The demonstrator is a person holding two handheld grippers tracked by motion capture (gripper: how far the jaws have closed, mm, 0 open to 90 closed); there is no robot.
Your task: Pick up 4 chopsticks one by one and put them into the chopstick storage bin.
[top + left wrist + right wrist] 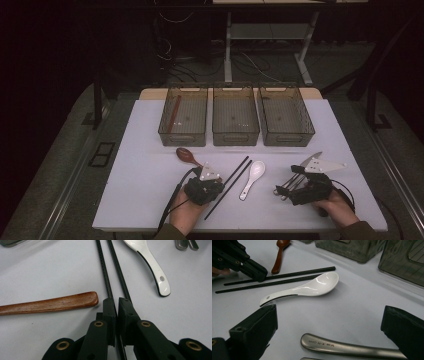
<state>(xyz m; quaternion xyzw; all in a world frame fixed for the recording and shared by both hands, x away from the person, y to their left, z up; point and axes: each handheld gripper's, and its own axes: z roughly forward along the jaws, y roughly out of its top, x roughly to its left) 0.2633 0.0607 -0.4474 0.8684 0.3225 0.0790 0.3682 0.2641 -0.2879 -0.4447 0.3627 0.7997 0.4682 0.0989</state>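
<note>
Dim, dark-edged high view; both gripper views evenly lit, sharp, soft-shadowed.

white table (140, 165) | far edge: three grey bins (235, 116) in a row | near side, left to right: wooden spoon (188, 156), black chopsticks (231, 183), white ceramic spoon (253, 178), metal cutlery (289, 185)

Stamped lettering on the handle of a metal spoon (352, 348), right gripper view | small engraved word, too blurred to read | no other text, labels or numbers legible anywhere
</note>
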